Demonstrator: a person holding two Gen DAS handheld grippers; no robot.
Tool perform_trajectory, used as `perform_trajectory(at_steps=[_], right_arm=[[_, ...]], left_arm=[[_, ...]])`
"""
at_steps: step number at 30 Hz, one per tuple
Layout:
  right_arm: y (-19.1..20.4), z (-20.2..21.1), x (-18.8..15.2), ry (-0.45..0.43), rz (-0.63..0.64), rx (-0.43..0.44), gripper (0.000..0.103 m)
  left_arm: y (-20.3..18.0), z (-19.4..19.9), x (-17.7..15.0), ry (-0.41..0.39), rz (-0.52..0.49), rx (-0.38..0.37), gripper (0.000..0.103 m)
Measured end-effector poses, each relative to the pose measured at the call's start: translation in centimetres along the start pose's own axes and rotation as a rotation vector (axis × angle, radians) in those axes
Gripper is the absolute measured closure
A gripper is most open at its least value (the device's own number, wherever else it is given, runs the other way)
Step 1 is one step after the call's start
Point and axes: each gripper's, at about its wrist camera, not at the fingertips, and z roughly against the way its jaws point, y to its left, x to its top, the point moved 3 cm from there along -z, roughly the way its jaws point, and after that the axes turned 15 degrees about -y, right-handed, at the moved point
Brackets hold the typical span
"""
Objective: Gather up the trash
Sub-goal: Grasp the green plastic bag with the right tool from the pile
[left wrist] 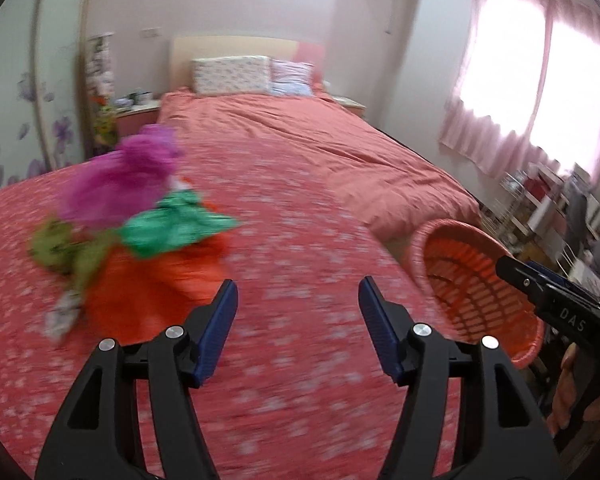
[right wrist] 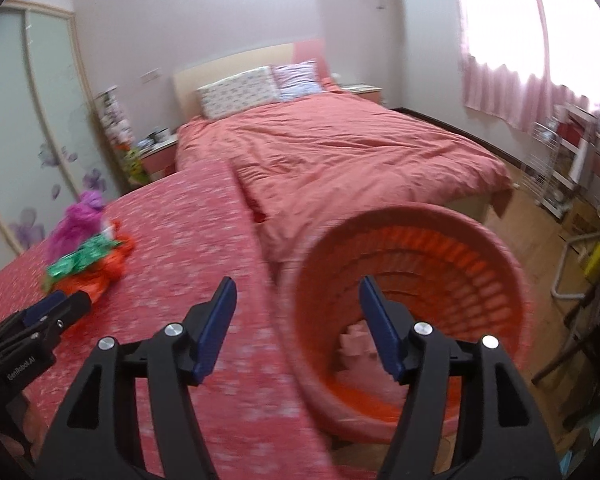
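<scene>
A heap of crumpled trash lies on the red flowered tabletop (left wrist: 300, 216): a purple piece (left wrist: 128, 176), a green wrapper (left wrist: 176, 228), an olive piece (left wrist: 64, 248) and an orange bag (left wrist: 148, 292). My left gripper (left wrist: 298, 284) hovers open to the right of the heap with nothing between its fingers. An orange slatted basket (right wrist: 412, 264) stands off the table's right edge. My right gripper (right wrist: 297, 280) is open and empty over the basket's near-left rim. Something pale, blurred, lies at the basket's bottom (right wrist: 356, 344). Each gripper shows in the other's view: the right gripper (left wrist: 516, 270), the left gripper (right wrist: 74, 298).
A bed with a salmon cover (right wrist: 340, 152) and two pillows lies beyond the table. Sliding wardrobe doors (right wrist: 28, 120) stand at the left and a nightstand (right wrist: 160, 148) beside the bed. Pink curtains (left wrist: 540, 80), shelves and clutter (right wrist: 572, 168) fill the right side over a wooden floor.
</scene>
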Motion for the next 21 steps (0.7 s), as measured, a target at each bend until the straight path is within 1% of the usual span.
perform_trajectory(at_steps=[3,6,10,11,14,16,19,21], right_arm=[[4.0,-0.7,0.0,0.011,0.027,0.064,0.040],[8.3,-1.5,0.0,0.025,0.063,0.131,0.041],[14.3,-3.5,0.3,0.046,0.104,0.209,0.048],[15.6,-4.1,0.4,0.053,0.107,0.225,0.051],[19.3,-6.2,0.9,0.081,0.108,0.263,0.061],[21.3,-7.5,1.1,0.092,0.112,0.275,0.063],[24.3,-9.8,1.2,0.120,0.128,0.300,0.063],[25.9,-10.9,0.6,0.137,0.147,0.292,0.063]], left_arm=[[3.5,1.1,0.2,-0.018,0.022,0.063,0.040],[8.0,2.3,0.3,-0.037,0.048,0.143,0.040],[12.1,3.1,0.3,-0.048,0.076,0.233,0.040],[13.1,3.1,0.3,-0.049,0.085,0.253,0.040],[15.8,3.2,0.0,-0.052,0.111,0.312,0.040],[17.2,3.2,-0.3,-0.044,0.128,0.345,0.040],[19.1,3.4,-1.0,-0.047,0.154,0.373,0.040],[20.2,3.4,-1.4,-0.034,0.168,0.382,0.040]])
